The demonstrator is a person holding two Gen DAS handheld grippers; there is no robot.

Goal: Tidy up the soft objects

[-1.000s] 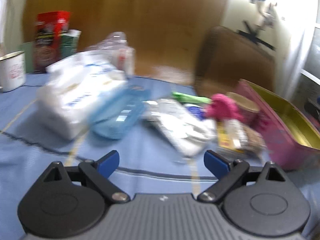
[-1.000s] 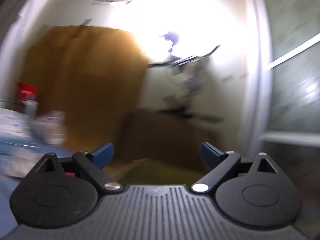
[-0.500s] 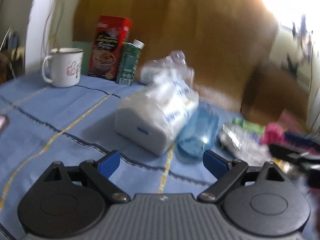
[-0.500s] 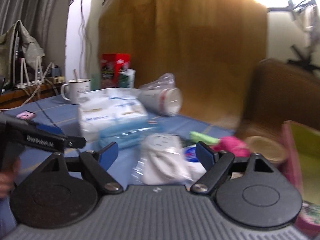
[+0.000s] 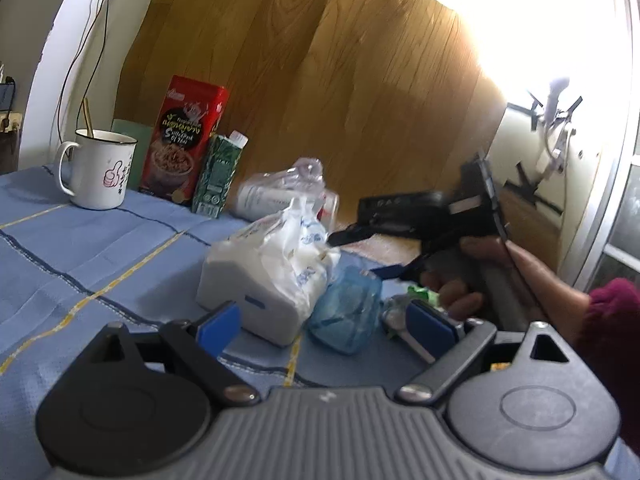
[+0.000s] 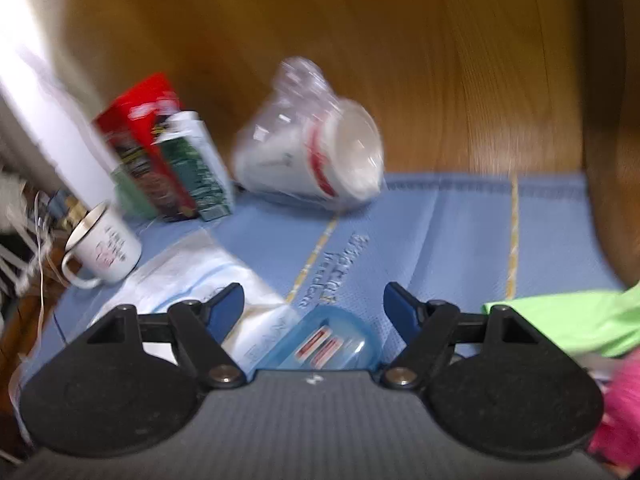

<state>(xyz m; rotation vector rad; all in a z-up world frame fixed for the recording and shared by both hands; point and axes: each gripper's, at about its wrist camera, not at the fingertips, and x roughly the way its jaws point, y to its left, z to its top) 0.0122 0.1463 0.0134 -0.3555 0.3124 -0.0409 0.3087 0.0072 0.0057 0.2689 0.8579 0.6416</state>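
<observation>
While both jaws hold nothing: soft packs lie on the table [image 5: 92, 248].
Left gripper [image 5: 326, 322]: jaws wide apart, before the white tissue pack [image 5: 268, 276].
Right gripper [image 6: 314, 306]: jaws apart, just been closing, over the blue pouch [image 6: 328, 344].
Blue pouch: touching the tissue pack.

The tablecloth [image 5: 100, 248] is blue with yellow lines; the box [image 5: 186, 140] is red; the mug [image 5: 98, 174] is white.
</observation>
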